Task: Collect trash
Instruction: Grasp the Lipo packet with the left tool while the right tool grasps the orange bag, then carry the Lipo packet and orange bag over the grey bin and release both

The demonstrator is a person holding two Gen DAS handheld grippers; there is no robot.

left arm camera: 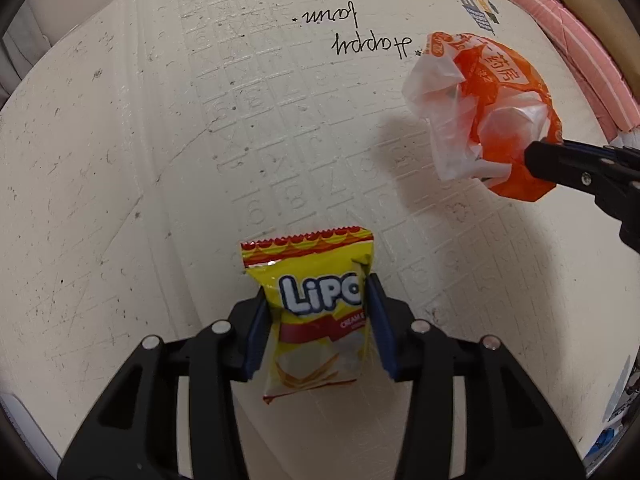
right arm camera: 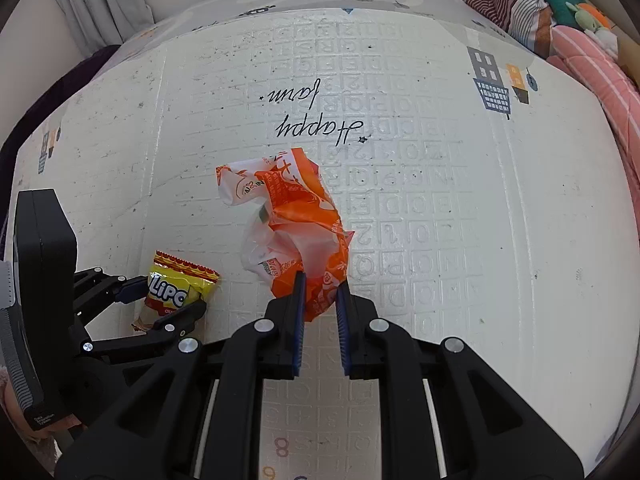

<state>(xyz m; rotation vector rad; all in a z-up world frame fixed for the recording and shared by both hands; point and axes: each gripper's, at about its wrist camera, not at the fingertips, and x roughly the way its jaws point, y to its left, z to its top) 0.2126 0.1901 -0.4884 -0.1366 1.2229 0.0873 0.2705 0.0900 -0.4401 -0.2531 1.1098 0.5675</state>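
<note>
Your orange-and-white bag, crumpled thin plastic with printed characters, hangs above the mat at twelve o'clock from your right gripper, whose blue pads are clamped on its lower orange fold. Your yellow packet, red-scalloped at the top with "Lipo" in white letters, sits between the left gripper's pads, which press its two sides; in the right view it is at nine o'clock from the bag, low against the mat. The white mat is scuffed, embossed with letter and number squares and printed "Happy farm" with small buildings. Pink striped bedding lies at two o'clock, a grey curtain at eleven.
</note>
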